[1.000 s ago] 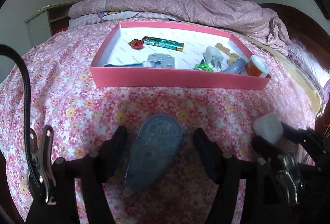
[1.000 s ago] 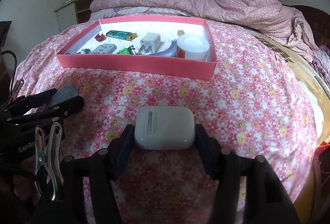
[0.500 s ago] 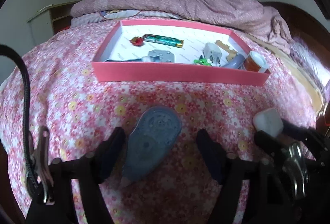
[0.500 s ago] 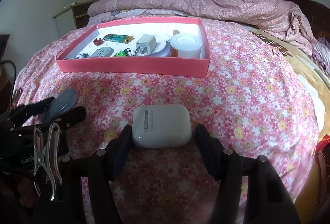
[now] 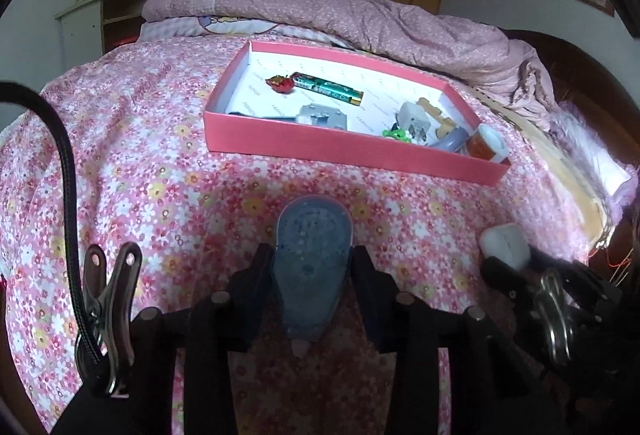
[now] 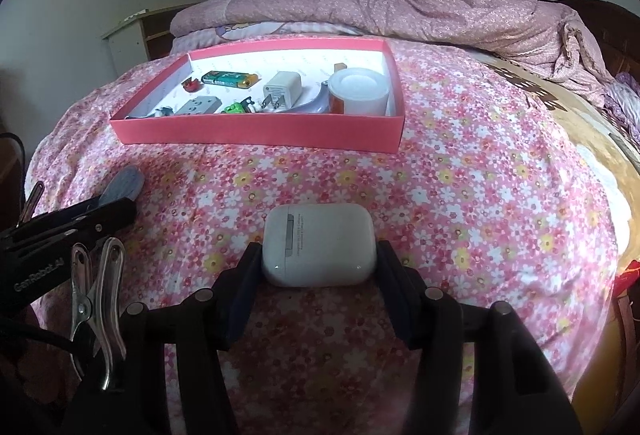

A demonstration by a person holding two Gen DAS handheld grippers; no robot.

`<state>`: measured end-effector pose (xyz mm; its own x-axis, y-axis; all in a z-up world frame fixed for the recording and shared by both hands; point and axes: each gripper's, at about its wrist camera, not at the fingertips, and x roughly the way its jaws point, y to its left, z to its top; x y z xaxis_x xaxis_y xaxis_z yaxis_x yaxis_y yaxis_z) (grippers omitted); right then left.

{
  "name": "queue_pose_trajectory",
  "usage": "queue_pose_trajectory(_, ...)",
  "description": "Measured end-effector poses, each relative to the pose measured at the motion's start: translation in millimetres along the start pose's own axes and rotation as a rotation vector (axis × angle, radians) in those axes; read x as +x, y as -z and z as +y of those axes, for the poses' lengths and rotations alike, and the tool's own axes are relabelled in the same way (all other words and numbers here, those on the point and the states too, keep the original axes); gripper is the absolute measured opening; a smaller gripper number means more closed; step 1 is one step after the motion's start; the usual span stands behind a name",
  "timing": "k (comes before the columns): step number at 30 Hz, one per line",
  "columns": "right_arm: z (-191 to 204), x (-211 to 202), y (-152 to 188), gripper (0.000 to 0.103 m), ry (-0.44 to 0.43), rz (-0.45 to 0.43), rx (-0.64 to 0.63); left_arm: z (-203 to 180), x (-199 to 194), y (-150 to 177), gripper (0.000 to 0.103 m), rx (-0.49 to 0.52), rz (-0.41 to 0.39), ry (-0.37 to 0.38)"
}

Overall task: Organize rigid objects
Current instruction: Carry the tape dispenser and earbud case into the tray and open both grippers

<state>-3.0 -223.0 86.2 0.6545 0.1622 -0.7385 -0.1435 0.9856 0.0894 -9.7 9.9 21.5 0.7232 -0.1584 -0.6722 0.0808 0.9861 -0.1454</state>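
While its jaws have just been closing, the left gripper (image 5: 312,275) is clamped on a blue correction-tape dispenser (image 5: 311,263) over the floral bedspread (image 5: 160,171); the right gripper (image 6: 318,267) is closed on a white earbud case (image 6: 319,243), near the pink tray (image 6: 260,133).

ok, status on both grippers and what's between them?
Left gripper just closed on the blue tape dispenser. Right gripper fingers flank the white earbud case, grip unclear. Path to pink tray clear.

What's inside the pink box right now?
In the pink box: a battery, a small red charm, a white charger, a grey plate, a green clip and a tape roll. The near wall hides whatever lies low behind it.
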Motion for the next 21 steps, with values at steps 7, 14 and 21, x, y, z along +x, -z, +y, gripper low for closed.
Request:
queue_pose_trajectory(7,-1,-3,0,0.057,-0.043,-0.003,0.005,-10,-9,-4,0.041,0.052,-0.028,0.001)
queue_pose_trajectory(14,6,-8,-7,0.057,-0.085,-0.023,-0.032,-10,-10,-26,0.041,0.042,-0.052,0.029)
queue_pose_trajectory(21,9,-10,-40,0.057,-0.12,-0.047,-0.059,-9,-8,-63,0.042,0.055,-0.085,0.007)
